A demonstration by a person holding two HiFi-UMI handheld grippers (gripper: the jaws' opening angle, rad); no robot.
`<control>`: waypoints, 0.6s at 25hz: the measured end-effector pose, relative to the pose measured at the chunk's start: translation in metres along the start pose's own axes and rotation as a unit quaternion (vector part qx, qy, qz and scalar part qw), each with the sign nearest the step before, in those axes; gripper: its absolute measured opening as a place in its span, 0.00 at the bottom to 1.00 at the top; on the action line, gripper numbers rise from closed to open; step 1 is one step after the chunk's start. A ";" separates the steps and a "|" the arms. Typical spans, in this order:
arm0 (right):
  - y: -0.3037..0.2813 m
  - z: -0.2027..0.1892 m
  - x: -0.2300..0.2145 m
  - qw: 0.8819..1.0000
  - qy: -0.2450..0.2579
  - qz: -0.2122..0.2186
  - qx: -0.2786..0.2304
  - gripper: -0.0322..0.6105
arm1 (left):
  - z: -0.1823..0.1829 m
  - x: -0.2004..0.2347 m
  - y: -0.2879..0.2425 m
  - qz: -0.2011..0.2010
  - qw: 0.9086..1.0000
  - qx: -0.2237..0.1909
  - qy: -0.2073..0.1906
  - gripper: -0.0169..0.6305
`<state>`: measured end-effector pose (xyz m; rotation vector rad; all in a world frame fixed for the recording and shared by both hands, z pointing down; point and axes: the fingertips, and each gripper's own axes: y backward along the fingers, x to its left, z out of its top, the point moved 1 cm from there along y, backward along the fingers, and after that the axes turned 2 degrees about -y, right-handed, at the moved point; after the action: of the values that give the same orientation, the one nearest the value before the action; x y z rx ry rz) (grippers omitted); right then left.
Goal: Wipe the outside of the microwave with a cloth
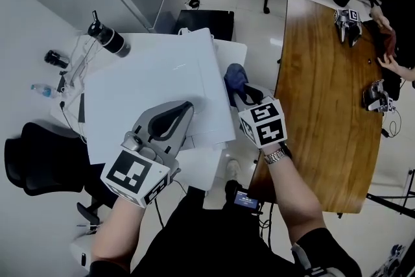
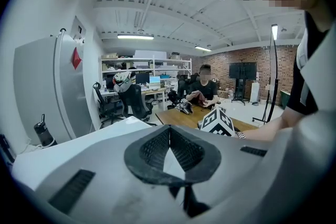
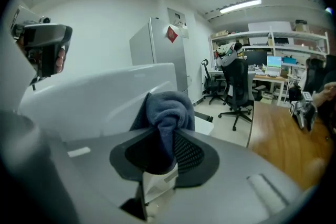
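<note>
Head view is looking steeply down at the microwave point(image 1: 155, 87); both gripper views are skimming closely over it, sharing the table point(image 1: 324, 74).

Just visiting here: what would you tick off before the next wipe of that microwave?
1. Blue cloth pinched in the right gripper: ok.
2. Cloth next to the right side of the microwave: ok.
3. Cloth actually touching the microwave: cannot tell.
4. Left gripper shut with nothing in it: ok.
5. Bottle well away from the cloth: ok.
</note>
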<state>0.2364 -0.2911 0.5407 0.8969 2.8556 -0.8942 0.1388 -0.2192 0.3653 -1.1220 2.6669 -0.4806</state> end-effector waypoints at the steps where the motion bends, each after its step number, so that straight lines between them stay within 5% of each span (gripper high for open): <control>1: -0.004 -0.006 -0.001 1.000 -0.002 0.000 0.007 0.19 | -0.001 0.000 0.000 0.001 1.000 0.001 0.000 0.04; 15: -0.044 -0.062 -0.014 0.996 -0.016 -0.001 0.086 0.19 | -0.004 0.005 0.000 0.016 1.000 0.009 0.000 0.04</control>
<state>0.2340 -0.2952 0.6182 0.8851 2.7861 -1.1593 0.1343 -0.2215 0.3682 -1.0723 2.6717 -0.4983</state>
